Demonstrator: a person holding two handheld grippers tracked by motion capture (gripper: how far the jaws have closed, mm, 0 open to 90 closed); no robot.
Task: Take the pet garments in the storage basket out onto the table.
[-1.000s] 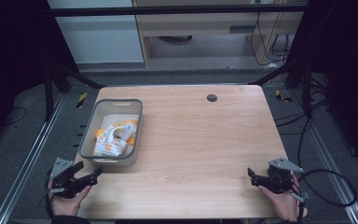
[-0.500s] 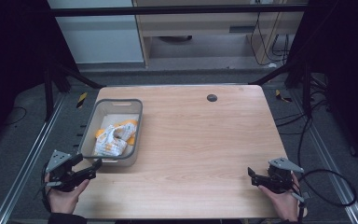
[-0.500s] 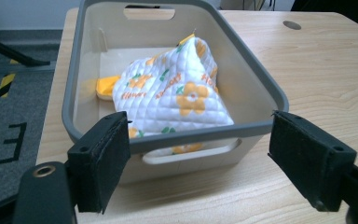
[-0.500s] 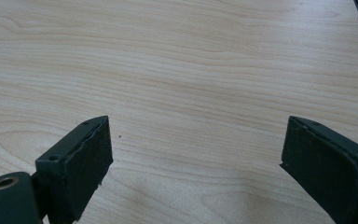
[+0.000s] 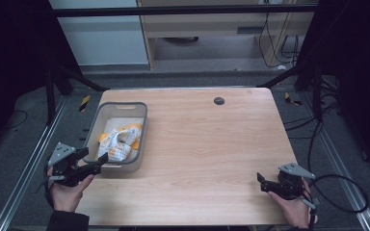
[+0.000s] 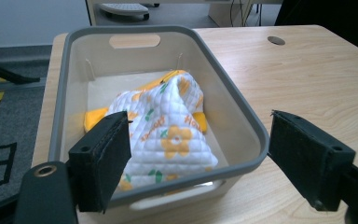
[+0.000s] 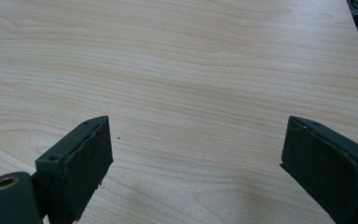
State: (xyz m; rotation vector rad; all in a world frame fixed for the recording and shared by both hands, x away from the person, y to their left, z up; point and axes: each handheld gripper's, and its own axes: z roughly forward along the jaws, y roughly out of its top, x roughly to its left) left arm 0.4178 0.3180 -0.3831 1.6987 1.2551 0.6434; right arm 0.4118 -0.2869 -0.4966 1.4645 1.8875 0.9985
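Observation:
A grey plastic bin (image 5: 94, 131) stands at the left side of the wooden table (image 5: 207, 144). Inside it lies a bunched white quilted cloth (image 5: 118, 144) with orange flowers and orange edging; in the left gripper view the cloth (image 6: 168, 126) fills the near half of the bin (image 6: 242, 116). My left gripper (image 5: 96, 161) is open, held at the bin's near wall with its jaws spread on either side of the near end. My right gripper (image 5: 262, 182) is open near the table's front right corner, over bare wood (image 7: 191, 93).
A small dark round grommet (image 5: 218, 100) sits near the table's far edge. Cables (image 5: 337, 192) trail on the floor to the right. Metal frame rails (image 5: 24, 173) run along the left side of the table.
My left gripper has risen and moved right and forward, from beyond the table's front left corner up to the bin's near end. The right gripper has stayed in place.

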